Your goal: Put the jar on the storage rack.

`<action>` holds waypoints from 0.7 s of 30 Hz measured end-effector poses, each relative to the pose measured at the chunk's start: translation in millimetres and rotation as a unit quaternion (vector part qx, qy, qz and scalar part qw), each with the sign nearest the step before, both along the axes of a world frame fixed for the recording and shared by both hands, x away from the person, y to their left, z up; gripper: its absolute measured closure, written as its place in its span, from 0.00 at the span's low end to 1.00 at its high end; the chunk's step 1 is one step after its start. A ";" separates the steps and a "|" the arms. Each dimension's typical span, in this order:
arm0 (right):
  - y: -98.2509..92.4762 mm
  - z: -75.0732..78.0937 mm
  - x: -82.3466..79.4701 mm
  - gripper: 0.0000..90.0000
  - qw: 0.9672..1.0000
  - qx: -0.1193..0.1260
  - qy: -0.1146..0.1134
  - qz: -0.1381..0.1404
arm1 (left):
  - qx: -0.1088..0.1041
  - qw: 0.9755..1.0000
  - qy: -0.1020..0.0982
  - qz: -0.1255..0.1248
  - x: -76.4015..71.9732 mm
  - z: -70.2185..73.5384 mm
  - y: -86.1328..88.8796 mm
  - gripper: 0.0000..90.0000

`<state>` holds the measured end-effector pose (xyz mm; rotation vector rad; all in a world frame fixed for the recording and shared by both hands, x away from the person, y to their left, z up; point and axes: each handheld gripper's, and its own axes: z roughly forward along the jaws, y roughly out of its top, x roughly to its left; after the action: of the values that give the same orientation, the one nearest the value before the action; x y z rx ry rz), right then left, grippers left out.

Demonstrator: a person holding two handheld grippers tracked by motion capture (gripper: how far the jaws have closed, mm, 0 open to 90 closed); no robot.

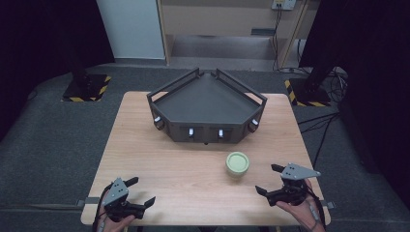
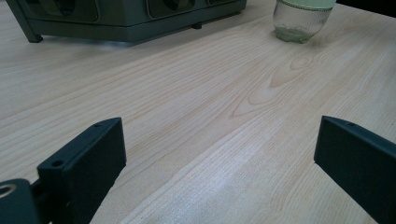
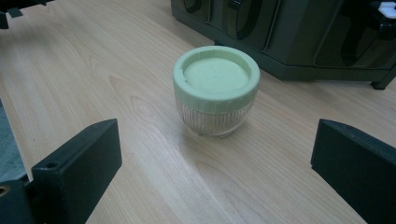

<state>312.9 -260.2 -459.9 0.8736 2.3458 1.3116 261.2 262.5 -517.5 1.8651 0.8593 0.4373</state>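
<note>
High view puts the small glass jar [image 1: 237, 164] with its pale green lid [image 1: 237, 161] on the wooden bench [image 1: 159, 150], at about 5 o'clock from the dark angular tray [image 1: 207, 99] and at 10 o'clock from the right claw [image 1: 277, 179], which is released with its jaws spread wide and grasping nothing. The left claw [image 1: 143, 191], at the near left edge and well apart from the jar, is equally released. Judging the jar to be the likely target, the right claw should advance level, straddle the ribbed glass below the lid, and clench gently.
</note>
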 end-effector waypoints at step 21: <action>25.4 -6.0 25.7 0.02 1.000 -0.003 0.019 0.022 | 0.008 1.000 0.001 -0.004 -0.2 -0.4 -2.3 0.01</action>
<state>338.7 -234.8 -465.9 0.8573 2.4099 1.3159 261.0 260.3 -517.9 1.8834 0.8502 0.4389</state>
